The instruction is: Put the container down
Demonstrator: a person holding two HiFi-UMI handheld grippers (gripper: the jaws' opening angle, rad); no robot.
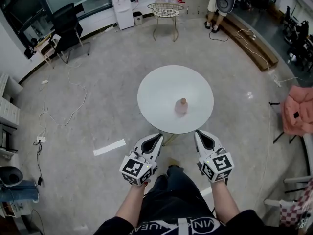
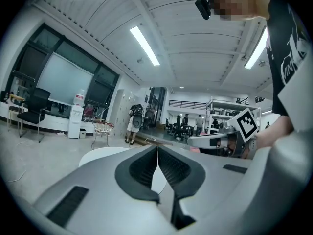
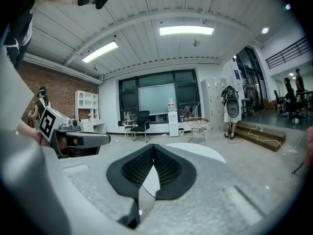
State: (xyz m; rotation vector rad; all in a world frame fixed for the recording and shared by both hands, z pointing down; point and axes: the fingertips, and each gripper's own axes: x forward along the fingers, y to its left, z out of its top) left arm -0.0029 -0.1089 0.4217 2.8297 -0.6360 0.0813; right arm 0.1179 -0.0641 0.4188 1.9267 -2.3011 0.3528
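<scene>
A small pinkish container [image 1: 181,105] with a tan lid stands upright on the round white table [image 1: 156,92], a little right of its middle. Neither gripper touches it. My left gripper [image 1: 157,137] hovers at the table's near edge, shut, with nothing between its jaws. My right gripper [image 1: 199,133] hangs beside it at the same edge, also shut and empty. In the left gripper view the pads [image 2: 146,168] meet over the table top [image 2: 98,154]. In the right gripper view the pads [image 3: 168,170] also meet. The container is hidden in both gripper views.
A wire chair [image 1: 165,11], a water dispenser [image 1: 122,8] and a black office chair [image 1: 68,26] stand beyond the table. A person [image 1: 217,4] stands at the back. Cables [image 1: 73,97] trail over the floor on the left. A pink cloth [image 1: 298,109] hangs at the right.
</scene>
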